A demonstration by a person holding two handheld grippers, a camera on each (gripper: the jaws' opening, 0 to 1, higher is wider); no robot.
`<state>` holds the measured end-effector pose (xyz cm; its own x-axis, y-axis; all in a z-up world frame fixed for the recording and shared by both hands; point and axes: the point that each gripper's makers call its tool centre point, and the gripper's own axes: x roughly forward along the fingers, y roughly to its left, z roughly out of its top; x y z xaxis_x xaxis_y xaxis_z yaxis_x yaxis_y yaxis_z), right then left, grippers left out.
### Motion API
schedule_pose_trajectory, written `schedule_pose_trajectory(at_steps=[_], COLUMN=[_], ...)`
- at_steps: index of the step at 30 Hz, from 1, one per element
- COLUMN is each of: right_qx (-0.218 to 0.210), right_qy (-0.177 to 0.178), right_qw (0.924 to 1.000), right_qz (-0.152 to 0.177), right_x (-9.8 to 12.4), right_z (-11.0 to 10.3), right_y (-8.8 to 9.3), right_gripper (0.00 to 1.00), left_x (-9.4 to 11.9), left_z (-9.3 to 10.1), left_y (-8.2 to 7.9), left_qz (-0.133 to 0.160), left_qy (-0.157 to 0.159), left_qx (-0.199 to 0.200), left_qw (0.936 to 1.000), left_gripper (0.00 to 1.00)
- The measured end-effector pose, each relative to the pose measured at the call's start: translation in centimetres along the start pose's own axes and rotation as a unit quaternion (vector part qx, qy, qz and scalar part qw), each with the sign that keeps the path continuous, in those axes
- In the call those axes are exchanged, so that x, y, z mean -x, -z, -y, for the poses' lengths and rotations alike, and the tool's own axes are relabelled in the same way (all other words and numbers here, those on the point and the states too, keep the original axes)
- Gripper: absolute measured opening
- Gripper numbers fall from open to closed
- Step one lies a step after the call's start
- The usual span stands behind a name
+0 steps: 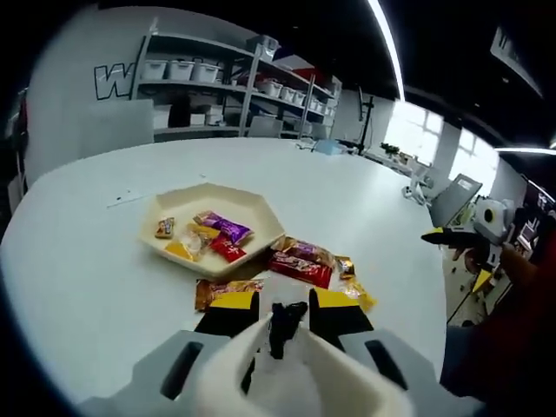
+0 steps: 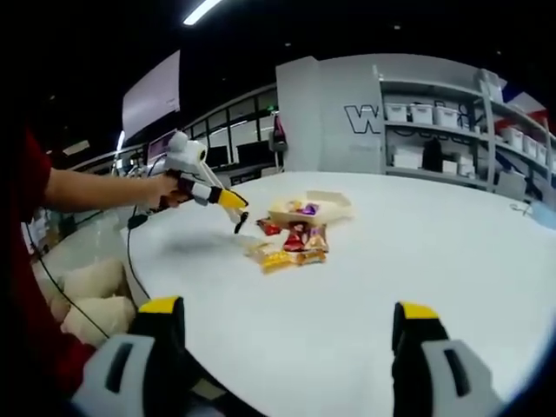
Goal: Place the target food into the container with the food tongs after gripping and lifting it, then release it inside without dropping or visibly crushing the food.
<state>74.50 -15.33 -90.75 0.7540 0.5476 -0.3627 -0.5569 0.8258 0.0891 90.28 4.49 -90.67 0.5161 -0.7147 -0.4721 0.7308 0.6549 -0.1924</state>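
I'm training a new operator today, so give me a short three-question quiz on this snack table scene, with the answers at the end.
1. True or false: the right gripper stands open with nothing between its jaws.
2. What does the left gripper clamp? A. black food tongs B. a wrapped snack C. nothing
3. Fill the gap: some wrapped snacks lie outside the cream tray, on the white ____.
Key: 1 true; 2 A; 3 table.
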Motion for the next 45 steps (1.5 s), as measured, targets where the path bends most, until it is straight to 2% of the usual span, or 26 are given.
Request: schedule_pose_trajectory(at_steps=[1,5,13,22,24,26,27,37,42,45], right_qx=[0.0,0.0,0.0,0.0,0.001,0.001,0.0,0.012,0.006,0.005], right_qy=[0.0,0.001,0.006,0.009,0.009,0.01,0.01,0.012,0.012,0.013], right_qw=[1.0,1.0,1.0,0.9999,0.9999,0.9999,0.9999,0.9997,0.9998,0.9998], right_qz=[0.0,0.0,-0.002,-0.006,-0.007,-0.007,-0.009,-0.019,-0.015,-0.015], right_x=[0.0,0.1,0.2,0.3,0.3,0.4,0.4,-0.2,0.0,0.0], right_z=[0.0,0.0,0.3,0.4,0.5,0.5,0.6,0.7,0.8,0.9], right_y=[0.0,0.0,0.0,0.3,0.3,0.4,0.5,0.9,0.8,0.8], right_gripper=[0.99,0.99,0.99,0.99,0.99,0.99,0.99,0.99,0.99,0.99], left_x=[-0.3,-0.8,-1.1,-2.1,-2.1,-2.0,-1.9,-1.9,-1.8,-1.6], left_z=[0.0,-0.1,-0.1,0.2,0.1,-0.1,-0.2,-0.2,0.3,0.2], left_y=[0.6,1.5,1.1,2.5,2.2,2.2,2.3,2.2,1.7,1.1], left_qz=[-0.01,-0.017,-0.006,-0.018,-0.007,0.0,0.001,0.002,-0.004,0.001], left_qy=[0.001,0.002,0.002,0.005,0.003,0.001,0.003,0.008,0.004,0.002], left_qx=[-0.001,0.001,0.009,-0.015,-0.019,-0.004,0.007,0.011,-0.017,-0.015], left_qw=[1.0,0.9998,0.9999,0.9997,0.9998,1.0,1.0,0.9999,0.9998,0.9999], left_gripper=[0.21,0.21,0.24,0.25,0.23,0.21,0.21,0.2,0.2,0.2])
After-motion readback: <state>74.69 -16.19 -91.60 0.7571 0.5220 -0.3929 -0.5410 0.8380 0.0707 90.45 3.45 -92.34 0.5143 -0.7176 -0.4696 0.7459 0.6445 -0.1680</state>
